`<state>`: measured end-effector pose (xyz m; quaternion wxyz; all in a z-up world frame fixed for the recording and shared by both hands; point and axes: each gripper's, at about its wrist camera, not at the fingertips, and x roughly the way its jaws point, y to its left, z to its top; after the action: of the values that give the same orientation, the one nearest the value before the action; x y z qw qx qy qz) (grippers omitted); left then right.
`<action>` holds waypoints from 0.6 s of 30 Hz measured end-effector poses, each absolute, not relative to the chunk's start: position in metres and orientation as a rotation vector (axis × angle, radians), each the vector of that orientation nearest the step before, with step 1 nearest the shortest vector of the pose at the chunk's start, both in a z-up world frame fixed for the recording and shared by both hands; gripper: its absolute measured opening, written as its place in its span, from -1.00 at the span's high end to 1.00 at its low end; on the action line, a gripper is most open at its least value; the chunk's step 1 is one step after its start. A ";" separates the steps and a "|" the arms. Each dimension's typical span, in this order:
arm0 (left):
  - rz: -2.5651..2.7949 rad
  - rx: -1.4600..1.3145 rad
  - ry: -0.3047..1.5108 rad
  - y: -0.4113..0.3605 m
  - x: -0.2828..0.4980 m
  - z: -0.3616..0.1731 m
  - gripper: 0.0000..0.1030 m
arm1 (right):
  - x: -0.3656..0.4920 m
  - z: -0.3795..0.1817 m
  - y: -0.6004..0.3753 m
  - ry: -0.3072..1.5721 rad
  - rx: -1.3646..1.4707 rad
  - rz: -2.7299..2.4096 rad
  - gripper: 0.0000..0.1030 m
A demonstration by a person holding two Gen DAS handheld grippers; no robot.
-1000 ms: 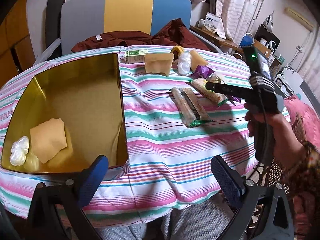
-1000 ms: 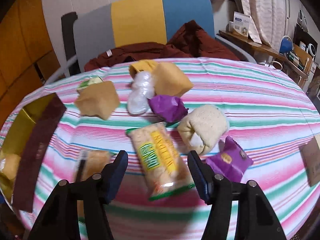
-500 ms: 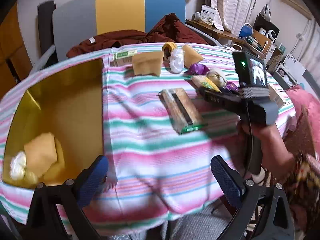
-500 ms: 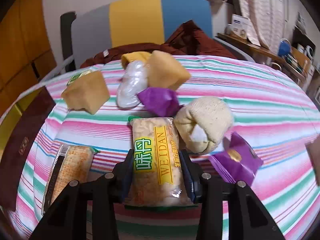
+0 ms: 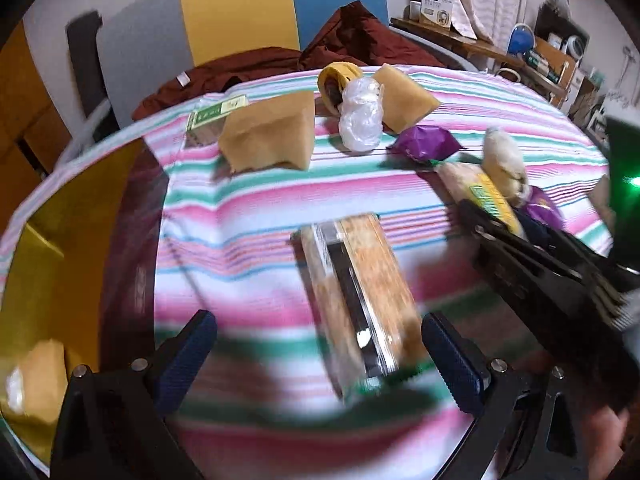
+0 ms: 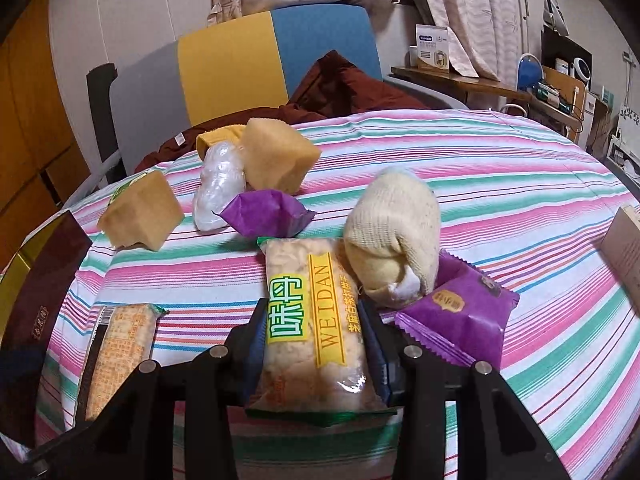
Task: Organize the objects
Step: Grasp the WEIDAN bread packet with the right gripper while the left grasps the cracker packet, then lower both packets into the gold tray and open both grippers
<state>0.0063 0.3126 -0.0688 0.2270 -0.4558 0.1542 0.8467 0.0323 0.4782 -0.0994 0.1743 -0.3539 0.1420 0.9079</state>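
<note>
1. Right gripper [image 6: 314, 354] clamped on the cracker pack [image 6: 310, 320], pads pressed against both long sides, pack on the striped cloth [image 6: 520, 184].
2. Left gripper [image 5: 316, 354] spread wide above a second pack [image 5: 356, 292], touching nothing.
3. Beside the held pack: sock ball [image 6: 392, 236], purple packet [image 6: 460, 312], purple wrapper [image 6: 266, 212].
4. Gold tin [image 5: 52, 240] at left, sponge [image 5: 36, 376] inside.
</note>
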 end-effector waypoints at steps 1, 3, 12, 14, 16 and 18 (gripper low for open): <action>2.340 -1.241 0.421 0.314 0.005 -0.070 -0.99 | 0.033 -0.100 0.479 0.406 -0.999 2.573 0.15; 2.353 -1.214 0.399 0.314 0.002 -0.072 -0.99 | 0.033 -0.100 0.480 0.416 -0.993 2.569 0.15; 2.378 -1.170 0.382 0.312 0.002 -0.089 -0.96 | 0.036 -0.101 0.481 0.423 -0.962 2.558 0.15; 2.382 -1.148 0.335 0.307 0.001 -0.091 -0.95 | 0.036 -0.101 0.483 0.436 -0.961 2.560 0.15; 2.379 -1.145 0.316 0.306 0.001 -0.093 -0.94 | 0.035 -0.101 0.482 0.435 -0.960 2.560 0.15; 2.373 -1.139 0.318 0.306 0.002 -0.092 -0.86 | 0.035 -0.102 0.482 0.435 -0.960 2.559 0.15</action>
<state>0.0019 0.3063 -0.0921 0.2428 -0.4168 0.1163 0.8682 0.0349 0.4823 -0.1018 0.1856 -0.3409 0.1545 0.9085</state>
